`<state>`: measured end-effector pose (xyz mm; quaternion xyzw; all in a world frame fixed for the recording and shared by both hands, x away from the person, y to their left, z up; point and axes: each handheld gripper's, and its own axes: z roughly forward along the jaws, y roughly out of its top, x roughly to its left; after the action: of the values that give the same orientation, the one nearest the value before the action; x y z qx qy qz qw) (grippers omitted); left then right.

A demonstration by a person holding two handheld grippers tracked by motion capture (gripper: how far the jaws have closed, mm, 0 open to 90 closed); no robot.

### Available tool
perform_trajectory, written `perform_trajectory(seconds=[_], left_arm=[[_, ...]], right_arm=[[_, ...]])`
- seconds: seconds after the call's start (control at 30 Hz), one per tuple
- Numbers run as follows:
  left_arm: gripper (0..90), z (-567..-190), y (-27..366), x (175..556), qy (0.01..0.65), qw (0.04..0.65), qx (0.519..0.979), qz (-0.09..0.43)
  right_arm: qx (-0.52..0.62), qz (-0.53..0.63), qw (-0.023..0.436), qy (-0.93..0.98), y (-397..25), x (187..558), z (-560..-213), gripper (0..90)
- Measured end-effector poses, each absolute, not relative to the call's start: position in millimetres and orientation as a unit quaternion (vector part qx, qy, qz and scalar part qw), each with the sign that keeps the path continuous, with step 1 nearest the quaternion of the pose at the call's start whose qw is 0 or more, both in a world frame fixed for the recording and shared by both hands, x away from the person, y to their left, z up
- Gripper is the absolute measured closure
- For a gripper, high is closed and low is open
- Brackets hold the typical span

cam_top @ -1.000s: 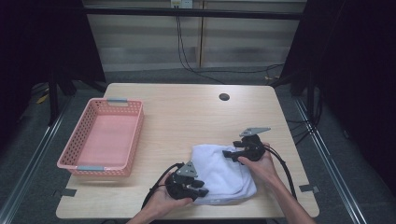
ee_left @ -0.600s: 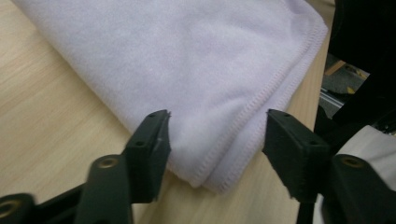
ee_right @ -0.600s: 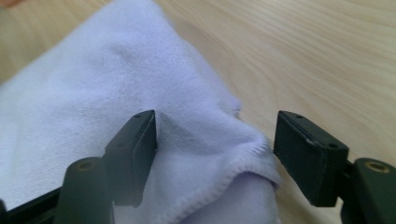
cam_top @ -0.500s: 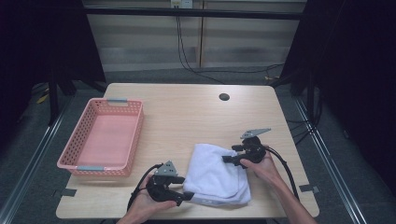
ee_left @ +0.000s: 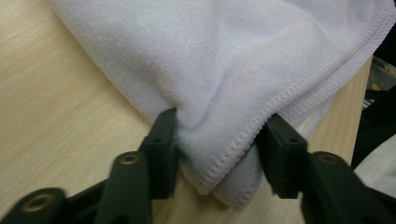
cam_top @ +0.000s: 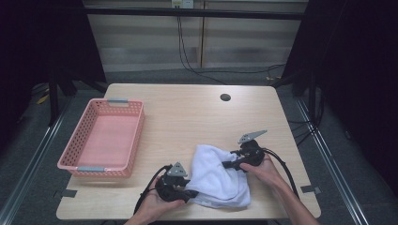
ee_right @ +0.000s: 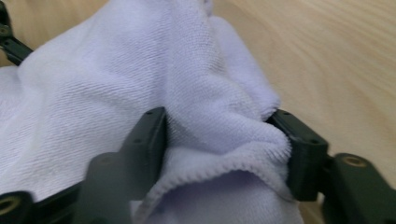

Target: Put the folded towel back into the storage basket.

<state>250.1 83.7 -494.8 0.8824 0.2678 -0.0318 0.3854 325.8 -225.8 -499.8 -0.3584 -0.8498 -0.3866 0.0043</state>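
Left gripper view is showing the left hand-held gripper point(ee_left: 217, 154) straddling a stitched corner of the white towel point(ee_left: 224, 70), its jaws set wide apart with the cloth bunching between them; whether they are pressing it I cannot tell. The right hand-held gripper point(ee_right: 224, 154) is bracketing a hemmed fold likewise. Probably the person is taking two edges to fold it. The towel is lying on the bench point(cam_top: 187, 117) near its front edge, well apart from the pink basket point(cam_top: 70, 161).

Bare table point(cam_top: 187, 117) spans the middle and far edge. Obstacles: pink basket point(cam_top: 104, 138) along the left edge; white towel point(cam_top: 217, 176) near the front edge, right of centre, between both grippers.
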Motion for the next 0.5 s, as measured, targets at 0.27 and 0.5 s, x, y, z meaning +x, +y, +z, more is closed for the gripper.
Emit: perform_trajectory(seconds=[0.27,0.5], left_arm=[[70.1,-493,87,256,0.274,0.381,0.881,-0.056],[72.1,-487,95,255,0.281,0.389,0.875,-0.065]], right_arm=[[-0.357,-0.4,0.035,-0.843,-223,322,-501,66.6],[-0.372,-0.396,0.041,-0.838,-220,322,-495,70.8]])
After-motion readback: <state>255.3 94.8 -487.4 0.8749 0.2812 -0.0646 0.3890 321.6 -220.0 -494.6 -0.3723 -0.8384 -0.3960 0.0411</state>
